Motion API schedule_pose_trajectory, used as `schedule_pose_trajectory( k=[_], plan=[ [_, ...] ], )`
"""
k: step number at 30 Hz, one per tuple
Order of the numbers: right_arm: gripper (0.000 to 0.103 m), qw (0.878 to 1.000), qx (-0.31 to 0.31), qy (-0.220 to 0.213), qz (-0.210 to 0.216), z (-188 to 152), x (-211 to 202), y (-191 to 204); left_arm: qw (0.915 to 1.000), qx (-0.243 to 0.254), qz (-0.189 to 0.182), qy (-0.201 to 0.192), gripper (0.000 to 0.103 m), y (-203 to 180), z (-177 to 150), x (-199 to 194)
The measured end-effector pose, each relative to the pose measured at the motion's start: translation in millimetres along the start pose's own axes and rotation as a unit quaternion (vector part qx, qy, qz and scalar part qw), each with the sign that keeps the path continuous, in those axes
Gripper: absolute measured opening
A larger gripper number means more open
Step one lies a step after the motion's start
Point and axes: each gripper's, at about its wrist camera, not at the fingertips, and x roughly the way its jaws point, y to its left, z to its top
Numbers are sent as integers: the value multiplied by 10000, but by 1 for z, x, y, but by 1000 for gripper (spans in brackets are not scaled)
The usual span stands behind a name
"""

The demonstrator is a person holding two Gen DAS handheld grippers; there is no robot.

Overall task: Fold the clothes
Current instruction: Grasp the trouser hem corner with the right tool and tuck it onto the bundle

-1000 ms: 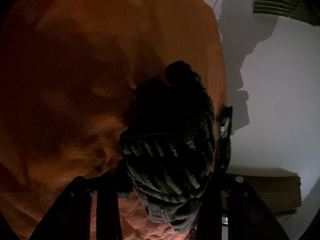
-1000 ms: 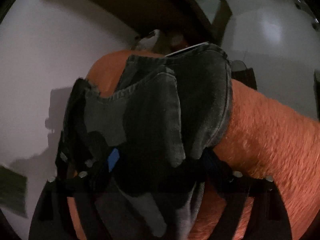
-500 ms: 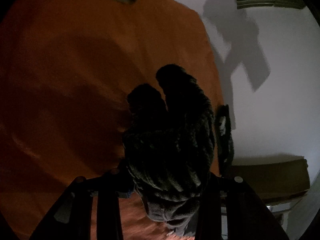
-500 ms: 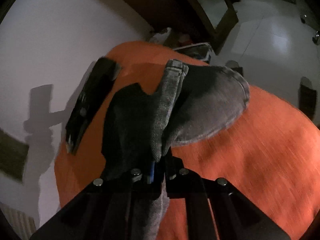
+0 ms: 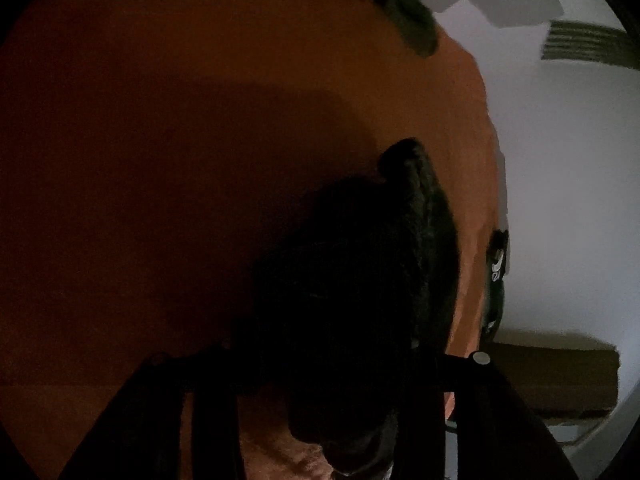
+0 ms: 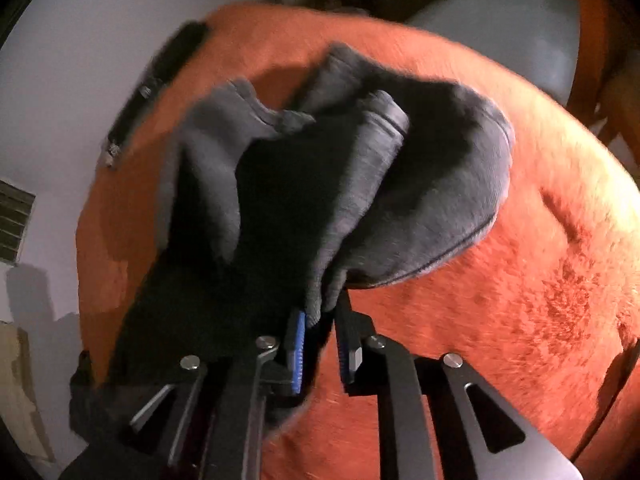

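Jaws: right gripper (image 6: 320,344) slightly parted around the dark garment (image 6: 360,184); left gripper (image 5: 320,376) buried in cloth, state unclear.
Garment: on the orange blanket (image 6: 520,280), long axis running away from the right gripper.

Garment (image 6: 360,184): dark grey ribbed cloth, corduroy-like, matt. Under it, orange cover (image 6: 520,280): napped, fuzzy cloth, rough in patches. Right gripper (image 6: 320,340): matt black arms, bright metal screws, ridged blue pad. Floor beyond the cover (image 6: 80,60): smooth, pale.
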Motion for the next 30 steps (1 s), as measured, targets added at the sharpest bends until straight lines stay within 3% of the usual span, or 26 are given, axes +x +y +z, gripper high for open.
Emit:
schedule_pose_trajectory(
  k=[3, 5, 6, 9, 11, 12, 14, 16, 18, 20, 22, 23, 26, 27, 28, 30],
  plan=[
    [26, 9993, 103, -335, -86, 9, -30, -11, 9999, 71, 153, 13, 45, 4, 0, -15],
    [44, 9954, -39, -884, -376, 20, -55, -11, 9993, 170, 319, 25, 46, 7, 0, -32],
    [46, 9944, -96, -992, -364, 27, -61, -11, 9989, 219, 401, 31, 47, 8, 1, -40],
    [46, 9954, -408, -861, -114, 52, -53, -4, 9970, 434, 640, -37, 47, 1, 3, -70],
    [45, 9950, -581, -669, -456, 71, -33, -5, 9943, 648, 798, -271, 47, -4, 0, -98],
    [43, 9941, -500, -574, -776, 76, -28, -11, 9925, 744, 878, -423, 47, -1, -5, -113],
    [41, 9924, -69, -760, -964, 75, -42, -36, 9911, 718, 867, -708, 47, 1, -8, -138],
    [44, 9918, 548, -941, -665, 68, -56, -70, 9916, 579, 743, -888, 48, 6, -14, -152],
    [44, 9858, 1580, -494, -263, 47, -51, -106, 9954, 446, 567, -631, 48, 9, -19, -144],
    [44, 9636, 2613, -289, 489, 14, -47, -129, 9978, 291, 535, -277, 48, 5, -38, -123],
    [44, 9431, 3105, -334, 1139, -10, -42, -130, 9992, 255, 308, 40, 48, -12, -62, -101],
    [44, 9411, 3118, -341, 1264, -13, -37, -126, 9991, 308, 154, 245, 48, -24, -77, -87],
    [43, 9555, 2614, -512, 1270, 4, -21, -111, 9924, 949, 12, 777, 48, -63, -100, -54],
    [37, 9604, 2443, -643, 1175, 11, -19, -107, 9895, 1150, -37, 876, 49, -75, -104, -45],
    [10, 9658, 2238, -793, 1042, 19, -18, -104, 9861, 1344, -85, 972, 49, -86, -109, -37],
    [7, 9757, 1854, -956, 667, 29, -26, -93, 9809, 1592, -133, 1114, 49, -104, -113, -21]
  ],
)
